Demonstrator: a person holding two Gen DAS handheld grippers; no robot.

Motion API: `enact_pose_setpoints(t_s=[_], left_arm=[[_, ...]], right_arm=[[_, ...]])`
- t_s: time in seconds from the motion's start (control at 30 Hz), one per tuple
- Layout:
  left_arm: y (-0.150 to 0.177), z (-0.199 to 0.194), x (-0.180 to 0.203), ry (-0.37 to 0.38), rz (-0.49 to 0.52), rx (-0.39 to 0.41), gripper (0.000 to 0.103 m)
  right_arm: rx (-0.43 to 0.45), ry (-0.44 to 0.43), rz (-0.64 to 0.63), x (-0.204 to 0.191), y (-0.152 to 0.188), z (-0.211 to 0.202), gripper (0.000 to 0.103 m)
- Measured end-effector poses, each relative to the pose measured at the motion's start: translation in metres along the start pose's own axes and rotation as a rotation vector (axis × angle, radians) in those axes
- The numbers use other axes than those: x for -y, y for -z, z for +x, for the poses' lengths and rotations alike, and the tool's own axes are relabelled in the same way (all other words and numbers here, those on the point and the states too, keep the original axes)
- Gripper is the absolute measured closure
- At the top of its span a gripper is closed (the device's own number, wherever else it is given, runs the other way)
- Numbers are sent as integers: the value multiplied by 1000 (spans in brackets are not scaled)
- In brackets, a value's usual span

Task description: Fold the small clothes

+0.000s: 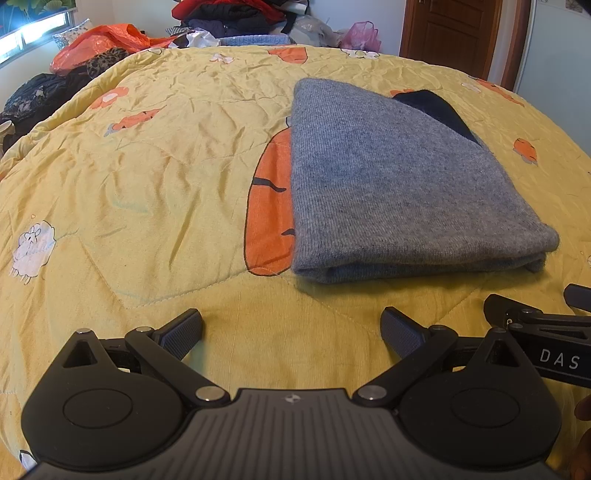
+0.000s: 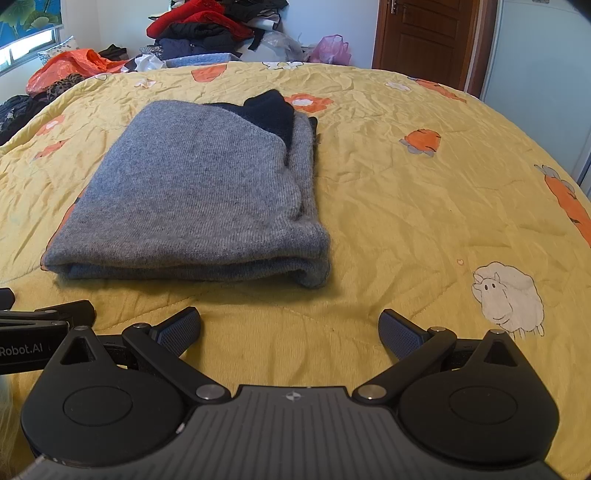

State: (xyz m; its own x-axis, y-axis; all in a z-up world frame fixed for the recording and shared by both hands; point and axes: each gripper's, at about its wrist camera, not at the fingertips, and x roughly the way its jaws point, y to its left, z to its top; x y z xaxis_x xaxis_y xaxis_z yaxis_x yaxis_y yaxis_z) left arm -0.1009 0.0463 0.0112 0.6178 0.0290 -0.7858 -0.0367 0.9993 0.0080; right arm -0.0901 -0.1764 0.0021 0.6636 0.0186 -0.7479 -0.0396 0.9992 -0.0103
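I had the grey knit garment (image 1: 402, 184) lying folded on the yellow quilt (image 1: 147, 184), and I take it as my landmark. It formed a flat, layered packet with its thick folded edge turned toward both cameras. A dark navy part (image 1: 436, 109) showed at its far right corner, partly tucked under the top grey layer. In the right wrist view I could see the same packet (image 2: 199, 192), with stacked layers along its right side and the navy piece (image 2: 271, 110) poking out at the far end.

My left gripper (image 1: 291, 330) hovered on the near side of the garment, a little to its left, with its jaws spread wide and nothing between them but quilt. My right gripper (image 2: 290, 330) hung on the near side too, off the garment's right corner, jaws likewise spread and empty. Neither touched the cloth. Each gripper's black linkage showed at the edge of the other's view, so they sat just beside one another.

Under the garment's left edge lay a large orange carrot print (image 1: 267, 214), partly covered by the knit. A white sheep print (image 2: 511, 295) sat on the quilt to the garment's right and nearer to me. Beyond the garment, past the quilt's far edge, stood a pile of clothes (image 2: 207, 26), an orange plastic bag (image 2: 70, 64), a pink bag (image 2: 330, 50) and a brown wooden door (image 2: 424, 35).
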Motion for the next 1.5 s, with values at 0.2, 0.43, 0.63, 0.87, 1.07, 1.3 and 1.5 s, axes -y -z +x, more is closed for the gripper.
enact_pose_setpoints(t_s=[0.2,0.43,0.63,0.87,1.07,1.3,1.5], left_arm=[[0,0,0,0,0,0,0],[1,0,0,0,0,1,0],[1,0,0,0,0,0,0],[1,-1,0,0,-2,0,0],[2,-2,0,-3,-15,-6,0],[2,-3,3,-13,-19,-16,0],[1,-5,2,-6,1,-48,0]], right_arm=[[1,-1,-1,0,0,0,0],[0,-1,-1,0,0,0,0],[0,-1,-1,0,0,0,0],[0,-1,-1,0,0,-1,0],[-1,-1,-1,0,0,-1,0],[-1,-1,-1,-1,-1,-1,0],[-43,-19,-16,3,-4,0,0]])
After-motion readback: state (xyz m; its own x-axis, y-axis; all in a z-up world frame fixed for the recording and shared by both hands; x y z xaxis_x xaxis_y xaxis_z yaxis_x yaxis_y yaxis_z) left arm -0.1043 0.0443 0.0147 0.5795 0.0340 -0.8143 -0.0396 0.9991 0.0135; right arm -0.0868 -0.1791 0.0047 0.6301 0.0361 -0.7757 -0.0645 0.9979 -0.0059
